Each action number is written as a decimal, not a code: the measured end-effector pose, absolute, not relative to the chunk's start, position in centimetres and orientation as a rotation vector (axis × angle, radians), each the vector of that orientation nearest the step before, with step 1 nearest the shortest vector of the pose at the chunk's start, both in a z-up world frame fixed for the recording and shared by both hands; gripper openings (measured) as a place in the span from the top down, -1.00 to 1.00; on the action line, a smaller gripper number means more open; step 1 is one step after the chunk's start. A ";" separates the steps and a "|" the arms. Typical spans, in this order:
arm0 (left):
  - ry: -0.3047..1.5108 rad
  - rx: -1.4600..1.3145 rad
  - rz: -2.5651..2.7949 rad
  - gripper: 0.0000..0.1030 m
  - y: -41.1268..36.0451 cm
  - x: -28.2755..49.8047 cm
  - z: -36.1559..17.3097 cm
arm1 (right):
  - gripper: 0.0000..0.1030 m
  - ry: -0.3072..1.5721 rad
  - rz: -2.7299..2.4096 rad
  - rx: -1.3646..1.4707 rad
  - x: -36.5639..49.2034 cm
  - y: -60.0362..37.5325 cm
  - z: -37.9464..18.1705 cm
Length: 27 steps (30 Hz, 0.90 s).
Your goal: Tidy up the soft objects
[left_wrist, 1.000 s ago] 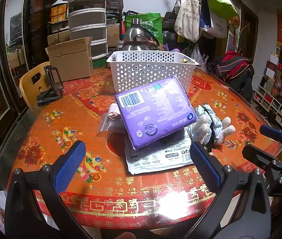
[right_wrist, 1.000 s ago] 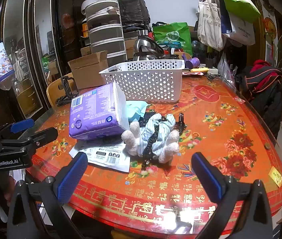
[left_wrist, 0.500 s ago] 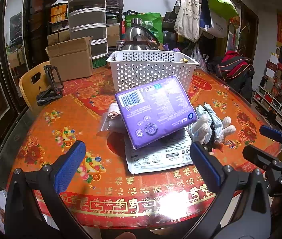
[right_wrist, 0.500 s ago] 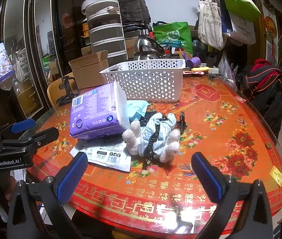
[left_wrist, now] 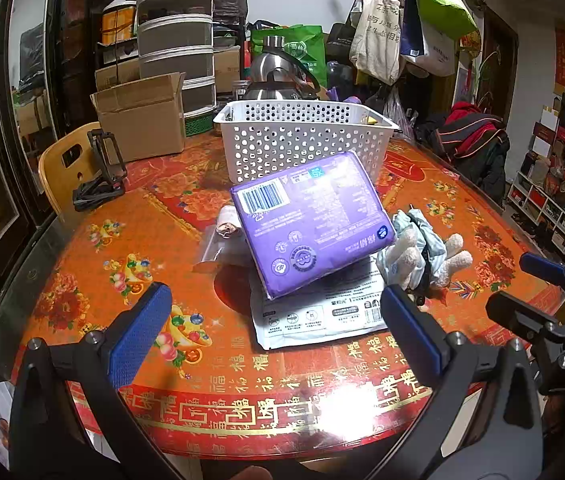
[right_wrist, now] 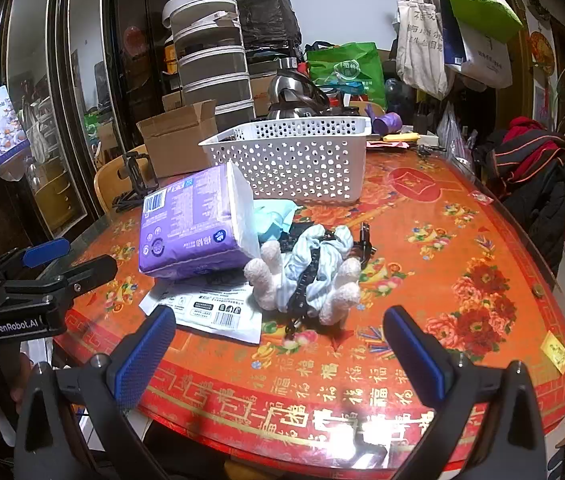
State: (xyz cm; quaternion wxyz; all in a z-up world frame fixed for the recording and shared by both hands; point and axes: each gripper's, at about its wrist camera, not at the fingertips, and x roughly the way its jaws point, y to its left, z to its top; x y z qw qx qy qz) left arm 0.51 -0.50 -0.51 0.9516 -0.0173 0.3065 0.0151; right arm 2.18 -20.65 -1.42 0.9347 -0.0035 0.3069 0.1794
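Both grippers hover at the near edge of the round table (left_wrist: pixel 94 264), and neither holds anything. The left gripper (left_wrist: pixel 274 326) has its fingers wide apart, and so does the right gripper (right_wrist: pixel 280 352).

The soft things lie in a loose pile at mid-table, in front of the white perforated basket (left_wrist: pixel 302 142), which stands at the far side and, as far as these views show, has little or nothing in it. A purple soft pack (left_wrist: pixel 310 220) lies tilted, propped on a flat white pouch (left_wrist: pixel 322 312) and a small clear bag (left_wrist: pixel 218 240) at its left. At its right, touching it, sits a plush toy (right_wrist: pixel 306 272) with pale blue cloth and a black strap around it. A crumpled teal cloth (right_wrist: pixel 276 216) lies behind the toy, against the pack's end.

From the left gripper the purple pack lies straight ahead and a little farther in, almost centred between the fingers. Its long axis runs slantwise from far left to near right, so a grip across its short side would need the wrist turned. From the right gripper the plush toy is straight ahead and nearest, with the pack off to the left. The likely split is left gripper for the pack and right gripper for the toy, each then carried farther back to the basket. Nothing seems sorted yet.
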 end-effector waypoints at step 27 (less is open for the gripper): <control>0.616 -0.103 -0.004 -1.00 1.7 1.1 -1.3 | -1.00 0.630 0.365 0.003 2.7 -20.4 -1.8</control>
